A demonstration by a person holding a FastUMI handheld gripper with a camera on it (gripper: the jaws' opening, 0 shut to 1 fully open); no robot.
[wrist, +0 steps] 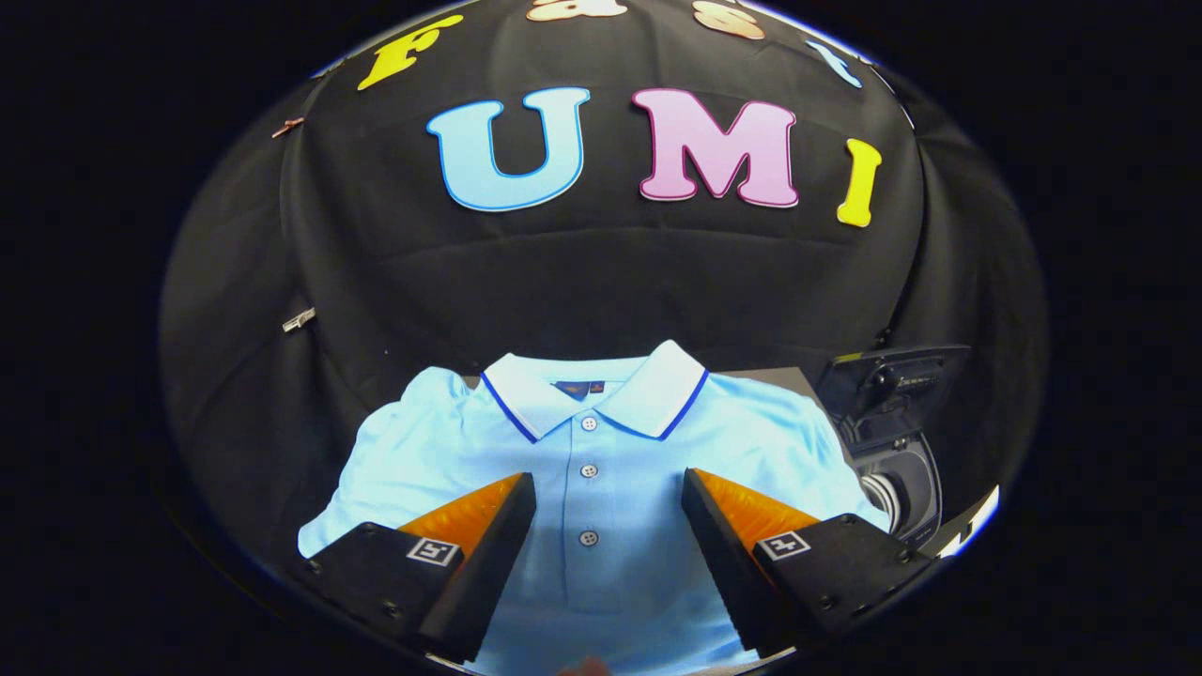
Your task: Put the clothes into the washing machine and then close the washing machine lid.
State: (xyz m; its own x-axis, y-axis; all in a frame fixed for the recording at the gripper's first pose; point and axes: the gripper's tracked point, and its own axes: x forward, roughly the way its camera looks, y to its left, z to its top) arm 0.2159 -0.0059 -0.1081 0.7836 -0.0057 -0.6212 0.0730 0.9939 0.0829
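- Hovering over the shirt [601,469], the gripper [608,502] has its jaws spread wide with nothing held between them; whether the tips touch the cloth I cannot tell.
- The shirt is a pale blue polo laid flat and face up on the worktop [779,377], which shows as a dark patch just past the shirt's right shoulder.
- Its button placket [589,469] runs straight down the gap between the jaws, so the shirt's long axis lies in line with the gripper's forward direction, collar [601,394] at the far end, hem toward the gripper.
- The jaws straddle the chest, one finger on each side of the buttons; closing them here would, I judge, pinch up a fold along the placket.
- The washer [892,451] stands to the right of the shirt, just beyond its right sleeve, with its lid [897,376] raised and the drum opening showing below it; the carry will go rightward.
- Writing: a small dark label [577,387] sits inside the collar, too small to read. The lid bears a faint mark, also unreadable.
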